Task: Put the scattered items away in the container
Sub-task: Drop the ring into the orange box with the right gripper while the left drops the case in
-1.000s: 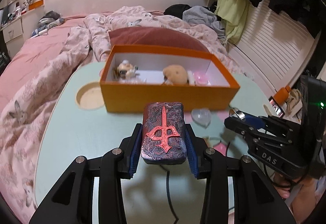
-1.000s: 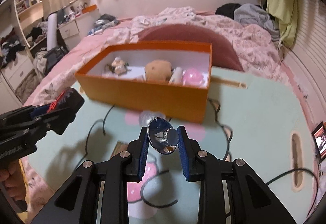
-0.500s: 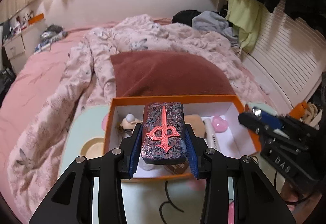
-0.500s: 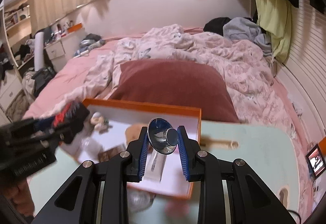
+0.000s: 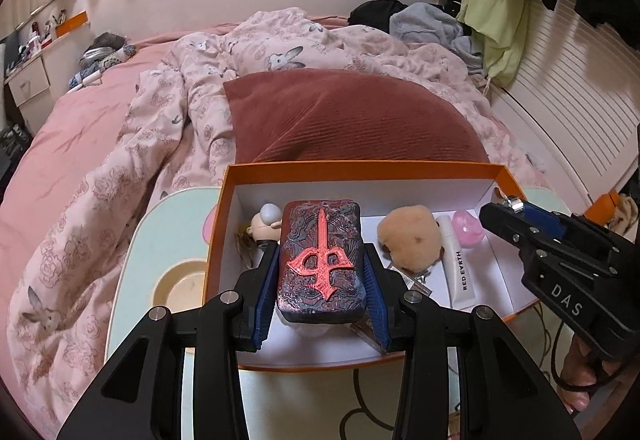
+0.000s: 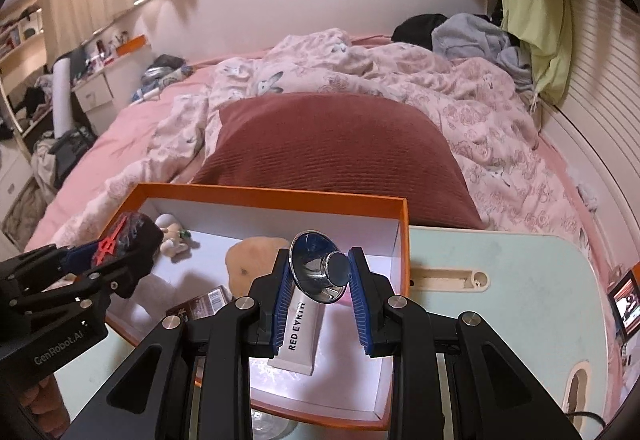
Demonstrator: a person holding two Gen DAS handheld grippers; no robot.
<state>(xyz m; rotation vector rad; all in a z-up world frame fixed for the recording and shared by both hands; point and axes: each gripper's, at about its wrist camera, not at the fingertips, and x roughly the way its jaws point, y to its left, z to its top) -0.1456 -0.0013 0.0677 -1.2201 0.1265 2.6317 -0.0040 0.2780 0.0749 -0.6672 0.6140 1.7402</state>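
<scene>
My left gripper (image 5: 322, 272) is shut on a dark block with a red raised symbol (image 5: 322, 260) and holds it over the left half of the orange box (image 5: 360, 167). The block also shows in the right wrist view (image 6: 128, 240). My right gripper (image 6: 320, 280) is shut on a shiny metal funnel-shaped piece (image 6: 318, 272) over the box's right half (image 6: 404, 240). Inside the box lie a small doll (image 5: 266, 226), a tan plush (image 5: 410, 236), a white tube (image 5: 456, 264), a pink heart (image 5: 468, 226) and a brown packet (image 6: 200, 306).
The box stands on a pale green lap table (image 6: 520, 280) with a round cup recess (image 5: 178, 288) and a slot (image 6: 448, 278). A dark red pillow (image 5: 344, 119) and pink bedding (image 5: 100, 179) lie behind. Black cables (image 5: 368, 412) cross the table in front.
Both grippers moved forward and up from in front of the box to over its inside, still holding the block and the metal piece.
</scene>
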